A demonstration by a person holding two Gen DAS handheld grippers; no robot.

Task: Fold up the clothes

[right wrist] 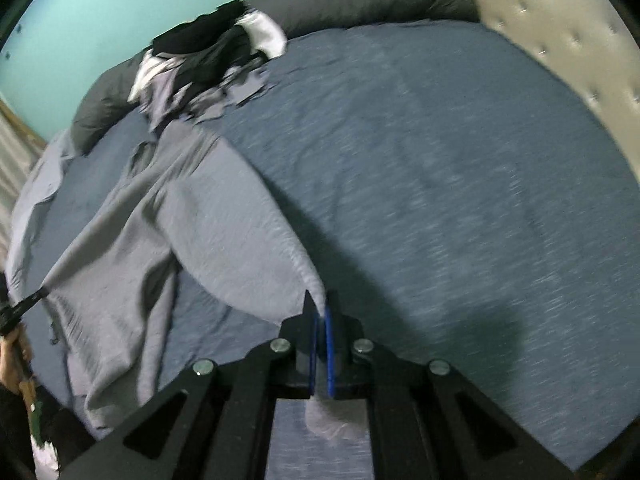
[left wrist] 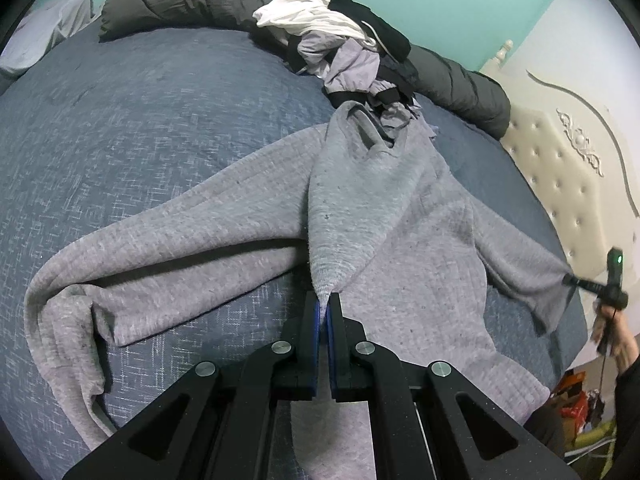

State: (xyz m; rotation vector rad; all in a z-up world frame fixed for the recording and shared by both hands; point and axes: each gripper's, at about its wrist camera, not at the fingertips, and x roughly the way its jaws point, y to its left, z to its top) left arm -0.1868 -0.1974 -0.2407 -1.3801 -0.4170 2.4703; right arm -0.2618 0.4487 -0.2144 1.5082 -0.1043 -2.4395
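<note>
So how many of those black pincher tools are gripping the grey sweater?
2. The left gripper pinches the grey sweater near its middle; the right gripper clamps its edge nearest the headboard. None seems hidden.

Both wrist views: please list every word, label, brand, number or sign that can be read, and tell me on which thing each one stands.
None: no readable text in either view.
Grey sweater: no label or print visible.
Pile of clothes: no print visible.
Orange and red packages at the edge of the left wrist view: too small and blurred to read.
Green light on the right hand-held gripper: a plain dot, not a sign.
</note>
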